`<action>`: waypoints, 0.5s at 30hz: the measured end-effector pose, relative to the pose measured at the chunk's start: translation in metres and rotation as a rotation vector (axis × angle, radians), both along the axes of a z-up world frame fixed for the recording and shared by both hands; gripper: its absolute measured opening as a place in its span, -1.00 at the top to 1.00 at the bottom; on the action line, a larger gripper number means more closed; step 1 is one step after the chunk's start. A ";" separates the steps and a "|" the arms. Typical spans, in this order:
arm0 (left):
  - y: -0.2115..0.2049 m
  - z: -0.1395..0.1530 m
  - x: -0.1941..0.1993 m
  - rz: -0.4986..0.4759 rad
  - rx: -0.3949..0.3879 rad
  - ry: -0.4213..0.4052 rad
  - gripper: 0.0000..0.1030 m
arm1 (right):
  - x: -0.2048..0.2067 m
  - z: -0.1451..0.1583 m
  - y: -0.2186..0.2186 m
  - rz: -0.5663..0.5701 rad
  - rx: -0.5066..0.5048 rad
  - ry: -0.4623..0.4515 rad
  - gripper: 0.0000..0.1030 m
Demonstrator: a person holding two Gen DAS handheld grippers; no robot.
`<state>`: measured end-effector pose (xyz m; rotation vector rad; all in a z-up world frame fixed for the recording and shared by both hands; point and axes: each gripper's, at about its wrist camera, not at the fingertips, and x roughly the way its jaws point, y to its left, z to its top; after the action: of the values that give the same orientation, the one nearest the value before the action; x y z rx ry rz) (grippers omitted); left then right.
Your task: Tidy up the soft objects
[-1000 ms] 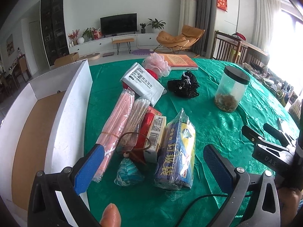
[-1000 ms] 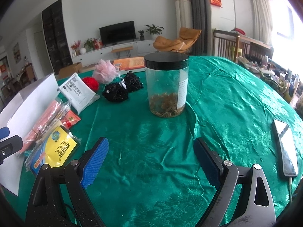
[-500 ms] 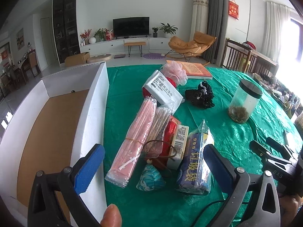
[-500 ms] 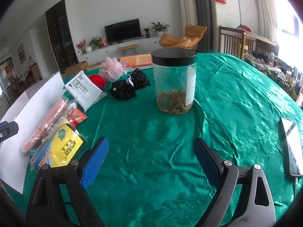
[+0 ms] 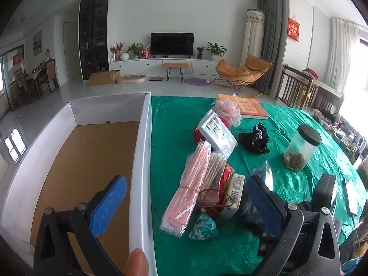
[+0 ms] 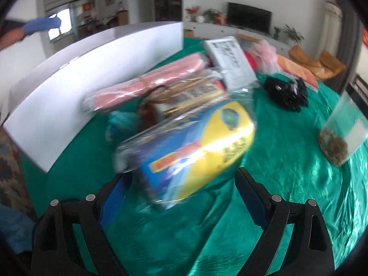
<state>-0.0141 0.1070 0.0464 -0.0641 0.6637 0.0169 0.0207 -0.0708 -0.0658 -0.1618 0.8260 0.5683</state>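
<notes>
A pile of soft goods lies on the green tablecloth: a pink pack [image 5: 191, 184], a white tissue pack [image 5: 217, 133], a teal pouch [image 5: 203, 226], a pink pouf [image 5: 227, 109], a black knit piece [image 5: 254, 141]. My left gripper [image 5: 184, 204] is open and empty, held high over the white box wall [image 5: 141, 161]. My right gripper [image 6: 181, 197] is open, close behind the blue and yellow plastic pack [image 6: 195, 145], which lies between its fingers. The right wrist view is blurred by motion.
The white box with a brown floor [image 5: 80, 165] stands left of the pile. A clear jar with a black lid [image 5: 301, 149] stands to the right. An orange book [image 5: 248, 105] lies at the back. A phone [image 5: 350, 197] lies at the right edge.
My left gripper has risen and shifted left over the box wall. My right gripper has swung left from facing the jar to the blue and yellow pack.
</notes>
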 end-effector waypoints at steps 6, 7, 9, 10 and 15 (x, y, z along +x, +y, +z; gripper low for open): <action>-0.046 -0.029 -0.001 -0.133 0.047 0.090 -1.00 | 0.036 -0.001 -0.123 -0.566 0.061 0.024 -0.81; -0.054 -0.037 0.000 -0.156 0.051 0.118 -1.00 | 0.034 -0.001 -0.135 -0.587 0.097 0.036 -0.81; -0.072 -0.054 0.003 -0.200 0.064 0.181 -1.00 | 0.030 -0.002 -0.146 -0.610 0.125 0.055 -0.81; -0.080 -0.062 0.003 -0.220 0.073 0.209 -1.00 | 0.029 -0.002 -0.146 -0.617 0.121 0.060 -0.81; -0.107 -0.106 0.002 -0.278 0.117 0.349 -1.00 | 0.033 -0.005 -0.142 -0.620 0.050 0.065 -0.81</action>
<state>-0.0121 -0.0001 -0.0595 0.1474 1.0146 -0.2046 0.0539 -0.2132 -0.0712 0.1593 0.8705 0.0092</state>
